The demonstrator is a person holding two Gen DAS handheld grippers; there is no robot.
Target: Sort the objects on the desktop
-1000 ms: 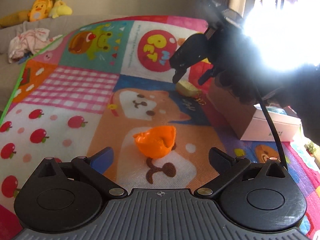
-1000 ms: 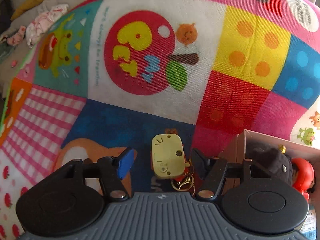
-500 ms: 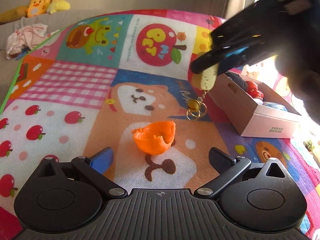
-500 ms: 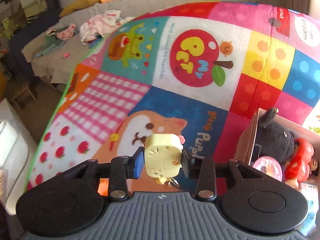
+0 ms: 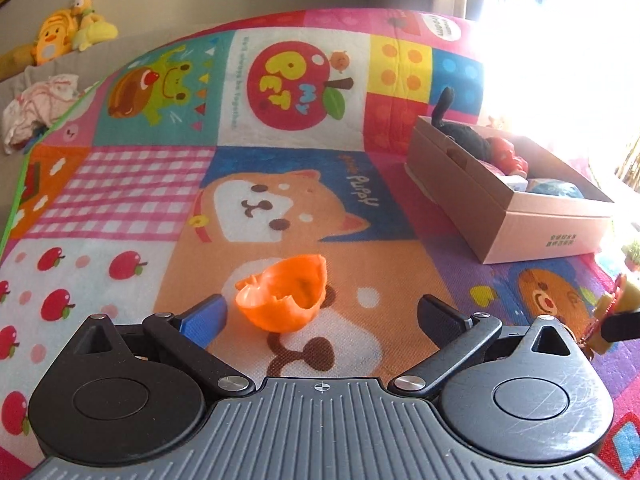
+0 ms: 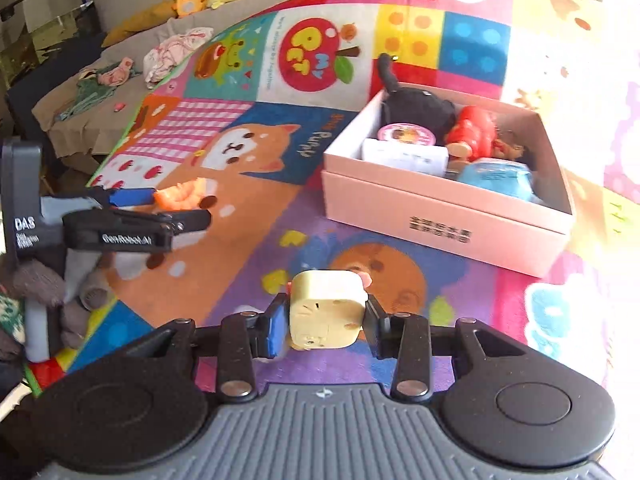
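A cream cube toy with a keyring (image 6: 326, 300) hangs above the colourful mat between the pads of my right gripper (image 6: 326, 322). Its jaws are opening slightly, though the pads still press on the toy. In the left wrist view that toy (image 5: 625, 295) shows at the right edge. An orange broken shell piece (image 5: 284, 300) lies on the mat just ahead of my left gripper (image 5: 322, 314), which stands open around it without touching. The right wrist view shows the left gripper (image 6: 172, 208) beside the orange piece (image 6: 180, 196).
A pink cardboard box (image 6: 440, 208) sits ahead of the right gripper and holds a black plush (image 6: 416, 110), a red toy and other small things. The same box (image 5: 500, 216) lies right of the left gripper. Plush toys and clothes lie beyond the mat's far left edge.
The right gripper closed on the cream toy, lifted it off the mat and carried it toward the near side of the box. The left gripper edged a little closer to the orange piece.
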